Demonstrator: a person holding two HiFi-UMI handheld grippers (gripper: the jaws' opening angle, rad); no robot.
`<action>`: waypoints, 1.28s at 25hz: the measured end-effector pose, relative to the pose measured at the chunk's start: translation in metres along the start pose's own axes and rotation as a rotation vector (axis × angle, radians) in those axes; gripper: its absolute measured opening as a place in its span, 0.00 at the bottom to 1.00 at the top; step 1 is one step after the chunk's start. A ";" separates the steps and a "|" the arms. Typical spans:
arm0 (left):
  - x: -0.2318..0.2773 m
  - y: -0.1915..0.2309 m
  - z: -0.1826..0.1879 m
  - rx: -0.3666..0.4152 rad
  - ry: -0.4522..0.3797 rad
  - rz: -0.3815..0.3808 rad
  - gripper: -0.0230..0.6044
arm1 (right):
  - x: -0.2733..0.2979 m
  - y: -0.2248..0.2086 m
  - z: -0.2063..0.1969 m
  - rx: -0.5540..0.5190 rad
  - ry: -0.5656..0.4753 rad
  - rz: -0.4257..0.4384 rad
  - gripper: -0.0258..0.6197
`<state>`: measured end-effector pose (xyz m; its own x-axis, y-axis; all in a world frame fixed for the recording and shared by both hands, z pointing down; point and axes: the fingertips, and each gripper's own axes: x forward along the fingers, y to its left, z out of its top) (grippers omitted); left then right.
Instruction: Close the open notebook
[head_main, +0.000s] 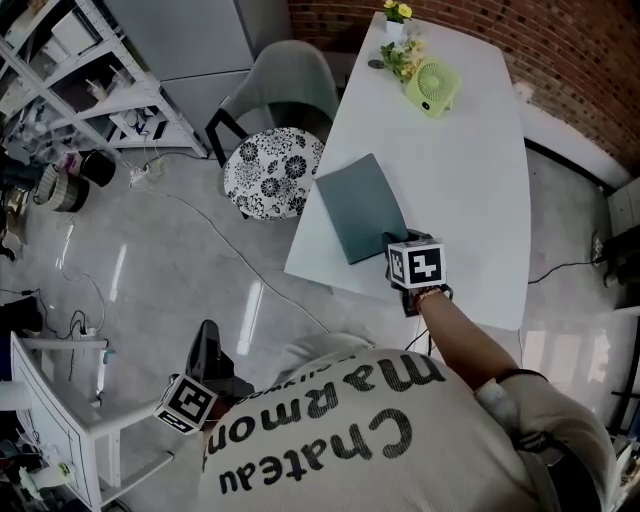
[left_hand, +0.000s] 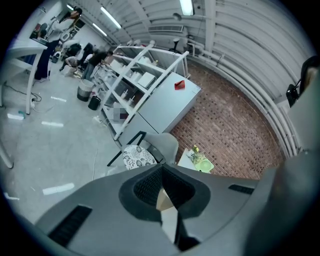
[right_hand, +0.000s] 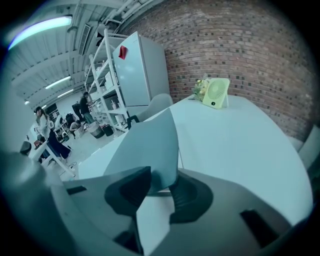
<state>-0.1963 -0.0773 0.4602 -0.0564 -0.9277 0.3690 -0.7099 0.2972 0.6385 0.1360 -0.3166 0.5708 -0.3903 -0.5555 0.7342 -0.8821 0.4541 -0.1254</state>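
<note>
Notebook (head_main: 360, 207) lies flat on the white surface (head_main: 470, 180), teal cover up, near the front-left edge; it reads as closed, so the task looks essentially done.

Right claw (right_hand: 159, 194): jaws partly apart, straddling the near corner of the notebook; the cover sits between them but does not look pinched (judged a loose hold, probably there only to settle the cover down).

Left claw (left_hand: 162, 186): jaws together, nothing in them; hangs low at the person's side over the floor, well apart from the surface, not needed here.

Fan (head_main: 432, 88) at the far end, clear of the work.
</note>
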 end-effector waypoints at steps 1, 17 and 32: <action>0.002 -0.002 -0.001 -0.004 0.004 -0.002 0.04 | 0.000 -0.001 0.000 0.005 -0.002 0.001 0.23; 0.016 -0.007 0.019 0.015 0.001 0.007 0.04 | 0.003 -0.001 0.002 0.009 -0.017 -0.056 0.27; 0.012 -0.010 0.014 0.024 -0.009 0.000 0.04 | -0.001 -0.017 0.001 -0.017 -0.018 -0.113 0.40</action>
<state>-0.1999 -0.0948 0.4492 -0.0629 -0.9296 0.3631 -0.7263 0.2921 0.6222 0.1515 -0.3246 0.5719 -0.2936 -0.6164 0.7306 -0.9163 0.3993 -0.0313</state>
